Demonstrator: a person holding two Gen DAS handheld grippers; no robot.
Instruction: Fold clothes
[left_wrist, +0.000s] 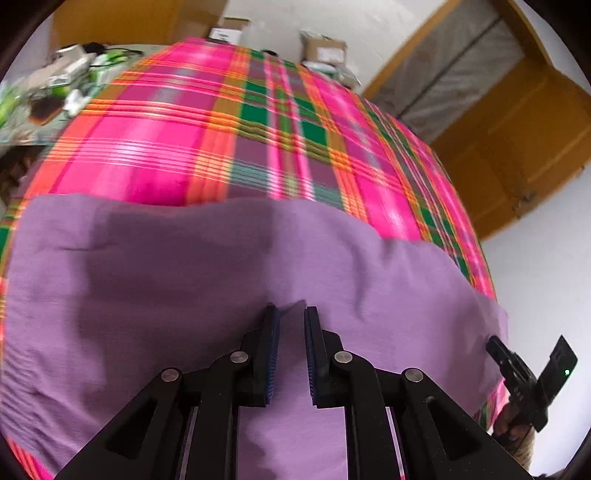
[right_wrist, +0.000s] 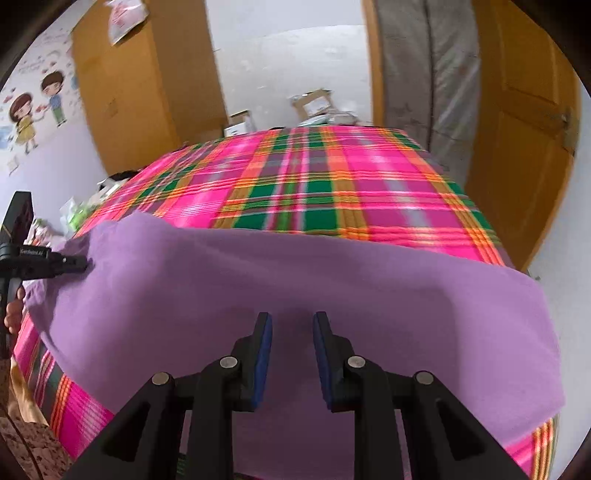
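Purple cloth (left_wrist: 184, 280) across plaid bedspread (left_wrist: 207, 147), boxes (left_wrist: 325, 51) behind

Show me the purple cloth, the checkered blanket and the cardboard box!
purple cloth (right_wrist: 295, 273): right wrist view, middle of its flat top.
checkered blanket (right_wrist: 317, 184): right wrist view, bare middle.
cardboard box (right_wrist: 314, 103): right wrist view, its front face.

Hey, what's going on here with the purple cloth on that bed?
A person is folding a purple garment spread over a pink plaid bedcover, working with a handheld claw in each hand. The left claw and the right claw both sit low over the cloth, one toward each side of it. Each has a gap between its pads with only flat fabric beneath, so neither seems to be gripping it at this moment. The frames are blurred.
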